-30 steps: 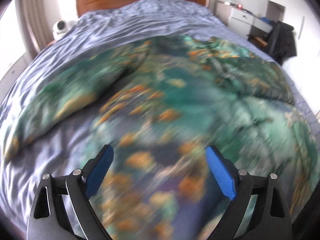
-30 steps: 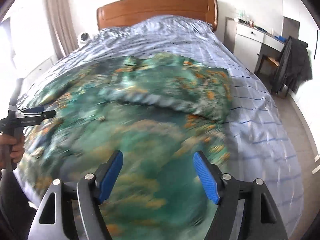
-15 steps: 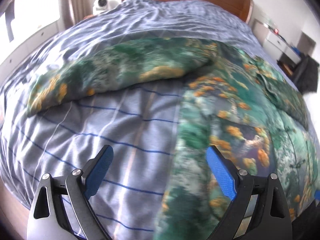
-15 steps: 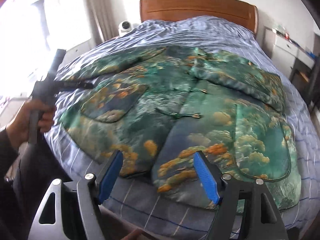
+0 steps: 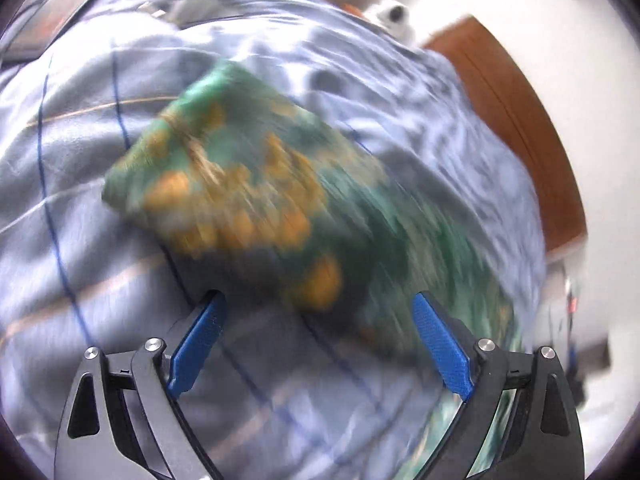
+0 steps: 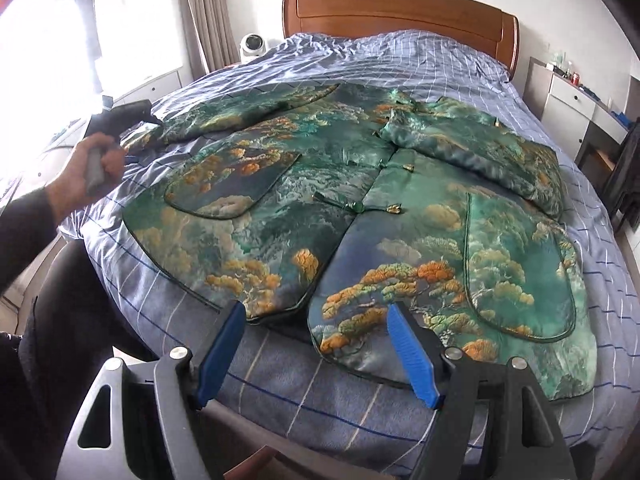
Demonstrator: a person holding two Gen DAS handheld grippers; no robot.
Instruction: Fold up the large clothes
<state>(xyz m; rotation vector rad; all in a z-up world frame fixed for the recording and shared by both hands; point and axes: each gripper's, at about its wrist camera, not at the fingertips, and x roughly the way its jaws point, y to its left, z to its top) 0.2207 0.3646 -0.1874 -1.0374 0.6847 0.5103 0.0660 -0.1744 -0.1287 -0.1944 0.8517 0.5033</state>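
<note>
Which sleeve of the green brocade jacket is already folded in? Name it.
The picture-right sleeve, which lies folded across the green brocade jacket's chest; the other sleeve lies stretched outward on the bedcover.

This is a bedroom in a home. A wide bed under a blue-grey checked duvet cover [image 6: 440, 76] fills the room, with a curved reddish-brown wooden headboard [image 6: 400, 12] at its far end against a white wall. Left of the headboard hang beige curtains [image 6: 204, 12] beside a bright window [image 6: 80, 32], with what looks like a small white round fan [image 6: 252, 45] below them. Right of the headboard stands a white drawer unit [image 6: 568, 100] with small items on top.
</note>
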